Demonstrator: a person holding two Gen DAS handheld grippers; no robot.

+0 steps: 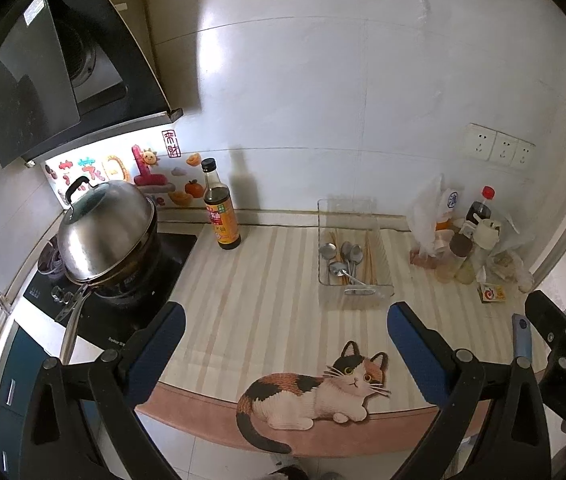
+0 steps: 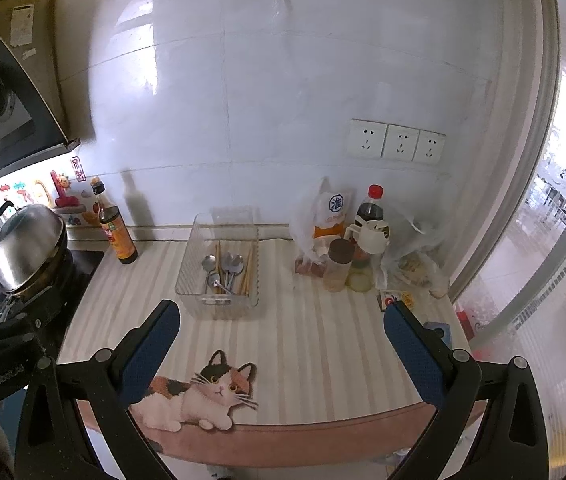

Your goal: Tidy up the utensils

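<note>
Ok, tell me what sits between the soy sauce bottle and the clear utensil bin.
Nothing: only bare striped countertop separates the bottle from the bin. Both wrist views show this.

Both the left gripper [image 1: 285, 344] and right gripper [image 2: 281, 340] hang side by side, jaws spread wide, holding nothing.

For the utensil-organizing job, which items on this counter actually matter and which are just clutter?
Part of the job:
clear organizer bin
spoons lying inside it
chopsticks inside it, along its right side
left gripper and right gripper, both open and empty

Just lying about:
soy sauce bottle
lidded pot on the stove
red-capped dark bottle
condiment jars
plastic bags
</note>
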